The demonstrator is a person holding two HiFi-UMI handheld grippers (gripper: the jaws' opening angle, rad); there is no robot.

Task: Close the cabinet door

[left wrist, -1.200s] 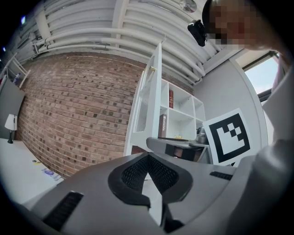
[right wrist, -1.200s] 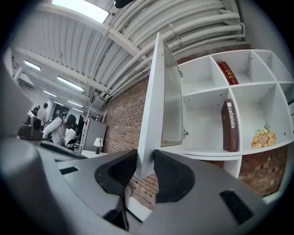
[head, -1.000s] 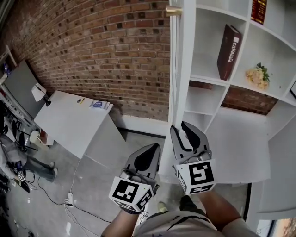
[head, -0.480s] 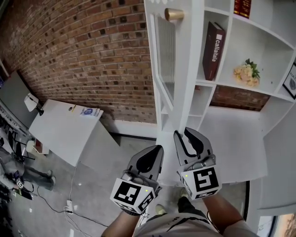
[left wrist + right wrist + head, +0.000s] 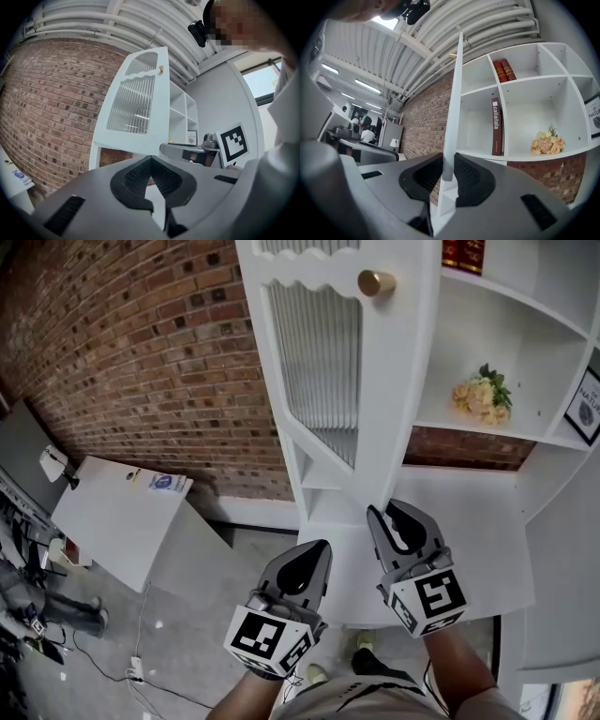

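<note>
The white cabinet door has a ribbed glass panel and a brass knob, and stands partly open in front of the white shelf cabinet. My right gripper is at the door's lower free edge. In the right gripper view that thin edge runs up between the jaws of my right gripper. They have just been closing and both pads now press on it. My left gripper hovers shut and empty, left of the door's foot. Seen from my left gripper, the door's face stands ahead.
The open shelves hold a bunch of flowers, a dark red book and two red books. A brick wall runs left of the cabinet. A white table stands lower left, with people at desks beyond.
The door has swung right toward the shelves, showing its glass face and hiding the dark red book in the head view. Both grippers moved right with it.
</note>
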